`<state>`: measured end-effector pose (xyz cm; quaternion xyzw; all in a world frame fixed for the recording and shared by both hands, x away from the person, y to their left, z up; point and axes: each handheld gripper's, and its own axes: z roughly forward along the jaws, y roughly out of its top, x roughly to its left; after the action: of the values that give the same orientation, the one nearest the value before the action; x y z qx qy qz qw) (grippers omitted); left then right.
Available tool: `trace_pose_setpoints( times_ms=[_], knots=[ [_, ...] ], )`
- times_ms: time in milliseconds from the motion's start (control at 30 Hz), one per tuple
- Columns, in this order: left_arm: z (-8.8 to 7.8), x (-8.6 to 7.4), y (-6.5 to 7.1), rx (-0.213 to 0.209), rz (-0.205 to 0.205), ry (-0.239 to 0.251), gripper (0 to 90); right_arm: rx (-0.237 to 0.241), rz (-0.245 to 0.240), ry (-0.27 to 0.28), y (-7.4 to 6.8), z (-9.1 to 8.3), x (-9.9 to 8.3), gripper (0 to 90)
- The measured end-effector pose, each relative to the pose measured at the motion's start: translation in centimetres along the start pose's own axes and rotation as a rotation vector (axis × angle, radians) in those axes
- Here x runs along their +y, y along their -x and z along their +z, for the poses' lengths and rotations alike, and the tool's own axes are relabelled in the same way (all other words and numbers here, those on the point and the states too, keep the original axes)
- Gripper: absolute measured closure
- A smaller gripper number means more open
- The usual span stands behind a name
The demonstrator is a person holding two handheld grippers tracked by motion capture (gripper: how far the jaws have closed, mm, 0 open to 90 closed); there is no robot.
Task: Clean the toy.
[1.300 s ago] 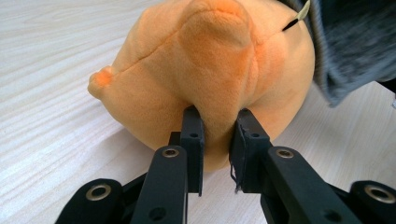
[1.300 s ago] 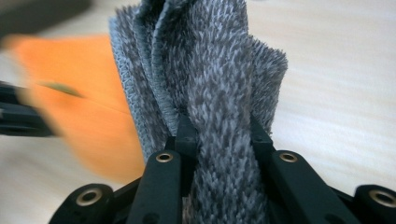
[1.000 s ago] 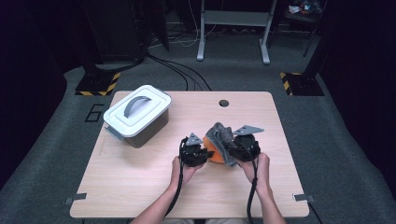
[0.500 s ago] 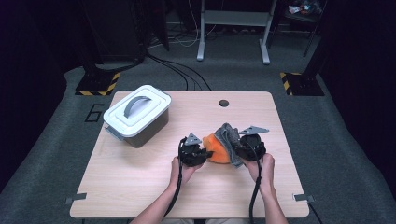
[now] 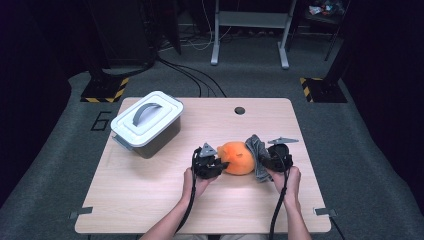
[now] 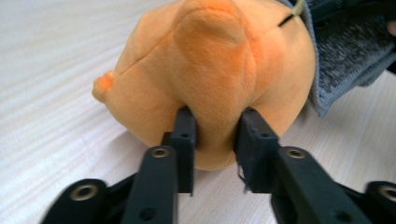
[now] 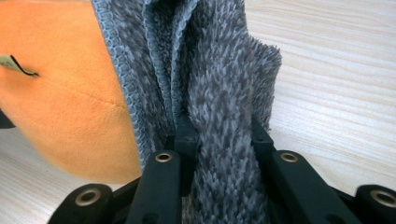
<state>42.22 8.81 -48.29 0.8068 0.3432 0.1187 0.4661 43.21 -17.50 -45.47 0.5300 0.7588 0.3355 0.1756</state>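
Bench (image 5: 150,200) is mostly bare light wood. Lidded grey bin (image 5: 146,123) sits far-left, well apart from the action. Work is at centre-right: orange plush toy (image 5: 237,158) lies on the bench with a grey fleece cloth (image 5: 258,155) bunched against its right side, touching it.

Left gripper (image 6: 215,140): fingers (image 6: 185,135) pinch a fold at the toy's near end. They've just been opening a little, plush is between them and the pads press into it. Looks like a light, shallow grip.

Right gripper (image 7: 219,140): fingers (image 7: 186,135) clenched hard on a thick fold of the cloth.

Risks, biggest first:
- Toy drags with the cloth. The fleece hugs the plush; if the right hand pulls while the left's hold is this loose, the whole toy probably slides or rolls across the bench.
- Left grip slips off. It only has a small ridge of soft plush, which could squeeze out under any tug.
- Cloth snags on the toy's tag loop (image 7: 16,65), which is just beside the cloth's hem in the right gripper view. That could jerk the toy.
- Right gripper holds a bunched fold, not an edge, so the cloth may come away wadded rather than flat.
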Motion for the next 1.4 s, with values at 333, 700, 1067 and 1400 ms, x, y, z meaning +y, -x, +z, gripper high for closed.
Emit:
trace_pose_setpoints(
  times_ms=[333, 700, 1067, 1400],
  knots=[
    [0.2, -0.3, 1.9, 0.149, 0.213, -0.013, 36.7, 0.004, 0.007, 0.0, 0.2, 0.1, 0.2, 72.6],
    [0.7, -1.1, 1.8, 0.136, 0.273, -0.016, 44.1, 0.002, 0.0, 0.0, 0.2, 0.2, 0.3, 72.7],
    [0.0, -0.5, 0.2, 0.02, 0.101, -0.002, 76.0, 0.029, -0.001, 0.04, 0.1, -1.0, 0.6, 72.8],
    [-0.9, 0.5, 0.0, -0.055, -0.012, -0.002, 77.5, 0.09, -0.107, 0.094, -3.7, -3.8, 2.7, 72.6]
  ],
)
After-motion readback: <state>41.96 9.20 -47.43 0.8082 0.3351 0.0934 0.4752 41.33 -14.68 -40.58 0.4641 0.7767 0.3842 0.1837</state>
